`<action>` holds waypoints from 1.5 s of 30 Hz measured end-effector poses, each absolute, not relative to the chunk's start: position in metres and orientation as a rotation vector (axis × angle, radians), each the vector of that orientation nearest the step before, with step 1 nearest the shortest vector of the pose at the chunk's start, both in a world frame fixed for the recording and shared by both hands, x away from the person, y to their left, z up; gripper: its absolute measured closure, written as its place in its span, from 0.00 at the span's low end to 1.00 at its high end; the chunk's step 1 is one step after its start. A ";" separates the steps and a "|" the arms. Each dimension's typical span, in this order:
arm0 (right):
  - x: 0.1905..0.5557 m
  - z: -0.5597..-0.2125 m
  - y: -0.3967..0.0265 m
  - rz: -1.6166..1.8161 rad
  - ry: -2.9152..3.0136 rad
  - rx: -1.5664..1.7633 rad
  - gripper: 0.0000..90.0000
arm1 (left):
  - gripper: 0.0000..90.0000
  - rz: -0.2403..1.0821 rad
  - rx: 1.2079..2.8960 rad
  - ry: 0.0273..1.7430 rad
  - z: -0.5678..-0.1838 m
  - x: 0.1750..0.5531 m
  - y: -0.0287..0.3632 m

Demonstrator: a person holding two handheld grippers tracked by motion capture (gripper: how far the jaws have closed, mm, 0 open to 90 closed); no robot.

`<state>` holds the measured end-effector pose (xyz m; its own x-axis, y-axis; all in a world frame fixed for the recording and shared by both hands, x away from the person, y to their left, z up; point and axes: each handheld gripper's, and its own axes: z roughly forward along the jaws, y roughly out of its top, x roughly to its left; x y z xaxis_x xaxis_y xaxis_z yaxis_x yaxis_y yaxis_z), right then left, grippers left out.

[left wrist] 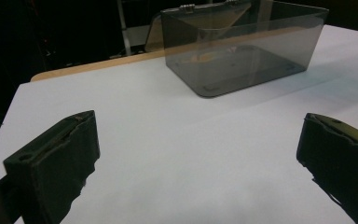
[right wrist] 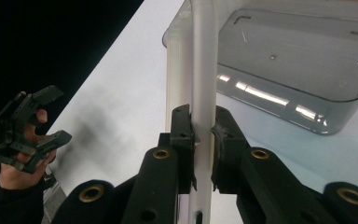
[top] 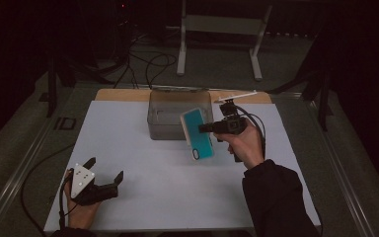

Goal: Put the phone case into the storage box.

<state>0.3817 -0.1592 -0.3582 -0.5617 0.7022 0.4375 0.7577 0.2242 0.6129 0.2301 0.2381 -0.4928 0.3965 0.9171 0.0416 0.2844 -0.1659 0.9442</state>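
I've got the right gripper (top: 203, 128) clamped on the phone case (top: 198, 134) edge, held beside the clear box (top: 177, 114); left gripper (top: 104, 171) wide open, empty

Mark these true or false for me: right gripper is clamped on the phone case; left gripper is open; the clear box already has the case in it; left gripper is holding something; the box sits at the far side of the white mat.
1. The right gripper is clamped on the teal phone case. True.
2. The left gripper is open. True.
3. The clear box already has the case in it. False: the case is held in front of the box.
4. The left gripper holds something. False: nothing is between its jaws.
5. The box sits at the far side of the white mat. True.
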 end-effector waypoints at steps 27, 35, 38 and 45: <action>0.406 -0.346 -0.157 -1.283 -2.388 -1.529 0.91 | 0.00 0.818 1.683 1.061 -0.493 0.229 0.236; 0.412 -0.343 -0.155 -1.281 -2.392 -1.543 0.91 | 0.00 0.822 1.690 1.059 -0.493 0.229 0.236; 0.415 -0.342 -0.154 -1.281 -2.392 -1.551 0.91 | 0.00 0.823 1.688 1.058 -0.493 0.229 0.236; 0.421 -0.340 -0.153 -1.286 -2.375 -1.579 0.91 | 0.00 0.834 1.679 1.059 -0.492 0.228 0.237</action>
<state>0.4212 -0.1530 -0.3402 -0.4905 0.7608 0.4249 0.7716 0.1526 0.6175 0.2285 0.2367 -0.4919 0.3926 0.9179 0.0576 0.2711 -0.1753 0.9464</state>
